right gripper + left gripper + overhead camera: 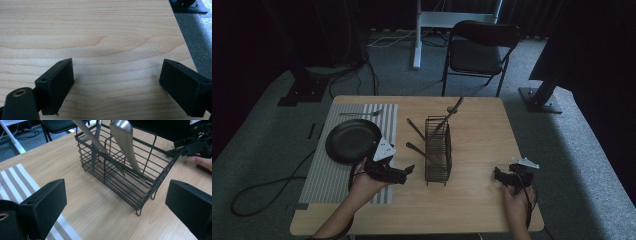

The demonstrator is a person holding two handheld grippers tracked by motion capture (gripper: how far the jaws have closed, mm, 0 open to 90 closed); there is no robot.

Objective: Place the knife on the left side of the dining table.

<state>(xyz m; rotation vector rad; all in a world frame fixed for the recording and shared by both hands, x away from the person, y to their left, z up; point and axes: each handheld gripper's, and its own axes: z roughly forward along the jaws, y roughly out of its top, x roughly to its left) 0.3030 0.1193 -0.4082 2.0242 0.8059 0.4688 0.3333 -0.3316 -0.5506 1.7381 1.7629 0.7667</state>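
Wooden worktop is carrying a black wire basket near its centre. The basket is standing upright on small wire feet, divided into compartments. Several metal utensils are leaning in it, handles sticking up and out over the rim; which compartment each is sitting in cannot be told.

A striped placemat is lying along the left part of the worktop. A black plate is resting on it, and a single metal utensil is lying on the mat beyond the plate, apart from it.

Left tongs are being held just left of the basket, near its front end, pointing toward it. In the left gripper view the left tongs are standing wide apart with nothing between them, the basket lying just ahead.

Right tongs are sitting near the worktop's front right corner, well apart from the basket. In the right gripper view the right tongs are spread wide, holding nothing, with bare wood under them.

A folding chair is standing on the grey floor beyond the worktop.
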